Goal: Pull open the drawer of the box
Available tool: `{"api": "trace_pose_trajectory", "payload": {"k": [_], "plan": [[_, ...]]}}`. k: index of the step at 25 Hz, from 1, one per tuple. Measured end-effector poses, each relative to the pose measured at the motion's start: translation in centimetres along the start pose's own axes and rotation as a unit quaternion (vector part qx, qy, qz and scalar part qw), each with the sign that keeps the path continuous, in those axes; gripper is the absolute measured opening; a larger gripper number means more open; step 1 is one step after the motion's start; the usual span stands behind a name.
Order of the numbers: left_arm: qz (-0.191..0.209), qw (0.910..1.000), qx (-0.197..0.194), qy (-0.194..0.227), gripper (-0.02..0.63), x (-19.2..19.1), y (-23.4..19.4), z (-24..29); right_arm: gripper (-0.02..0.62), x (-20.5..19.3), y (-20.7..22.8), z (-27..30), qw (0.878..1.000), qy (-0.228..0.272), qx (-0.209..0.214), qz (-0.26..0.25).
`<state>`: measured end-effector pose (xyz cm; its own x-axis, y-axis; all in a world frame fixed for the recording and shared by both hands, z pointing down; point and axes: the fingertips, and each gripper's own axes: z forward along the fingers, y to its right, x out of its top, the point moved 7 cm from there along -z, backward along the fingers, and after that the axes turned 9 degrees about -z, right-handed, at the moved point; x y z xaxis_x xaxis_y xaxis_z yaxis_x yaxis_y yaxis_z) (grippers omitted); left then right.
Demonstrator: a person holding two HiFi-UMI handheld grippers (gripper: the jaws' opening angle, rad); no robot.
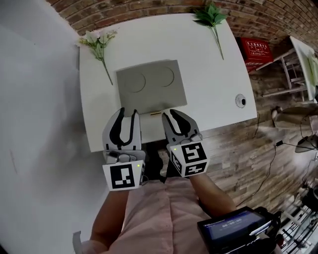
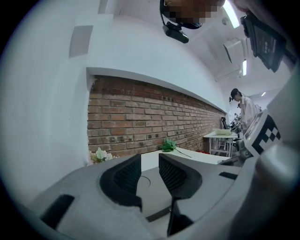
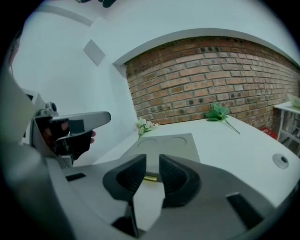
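White table, brick wall behind: box unopened, left gripper and right gripper both gaping, empty (the right nearing the brass handle); pull pending.

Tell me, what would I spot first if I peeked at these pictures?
The grey box in the middle of the white table, with two round dents on top and a small gold handle at its near edge. Right in front hover the left gripper and the right gripper, both open and empty. A white flower and a green sprig lie at the far corners.
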<state>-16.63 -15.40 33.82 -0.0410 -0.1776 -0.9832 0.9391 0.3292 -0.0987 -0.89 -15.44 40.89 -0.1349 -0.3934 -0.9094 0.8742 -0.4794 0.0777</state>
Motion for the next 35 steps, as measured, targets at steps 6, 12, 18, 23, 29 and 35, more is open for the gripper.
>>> {"api": "trace_pose_trajectory", "payload": {"k": [6, 12, 18, 23, 29, 35], "plan": [[0.005, 0.9999, -0.004, -0.008, 0.115, -2.6, -0.3, 0.2, 0.092, -4.3, -0.6, 0.1, 0.999, -0.038, 0.008, 0.023], [0.010, 0.9997, -0.001, -0.021, 0.117, -3.5, -0.3, 0.9, 0.092, -5.6, -0.5, 1.3, 0.996, -0.063, 0.031, 0.057], [0.004, 0.9994, 0.020, -0.030, 0.115, -3.5, -1.2, 1.3, 0.078, -5.8, 0.2, 2.9, 0.990, -0.095, 0.063, 0.086], [0.005, 0.9991, 0.027, -0.032, 0.115, -3.7, -1.8, 2.0, 0.075, -5.9, 0.5, 4.3, 0.980, -0.120, 0.099, 0.121], [0.004, 0.9989, 0.033, -0.033, 0.115, -3.6, -2.2, 3.0, 0.097, -6.3, 0.8, 5.5, 0.964, -0.145, 0.139, 0.173], [-0.005, 0.9985, 0.037, -0.040, 0.115, -3.9, -2.6, 3.9, 0.097, -6.4, 1.3, 6.3, 0.947, -0.159, 0.162, 0.229]]}}
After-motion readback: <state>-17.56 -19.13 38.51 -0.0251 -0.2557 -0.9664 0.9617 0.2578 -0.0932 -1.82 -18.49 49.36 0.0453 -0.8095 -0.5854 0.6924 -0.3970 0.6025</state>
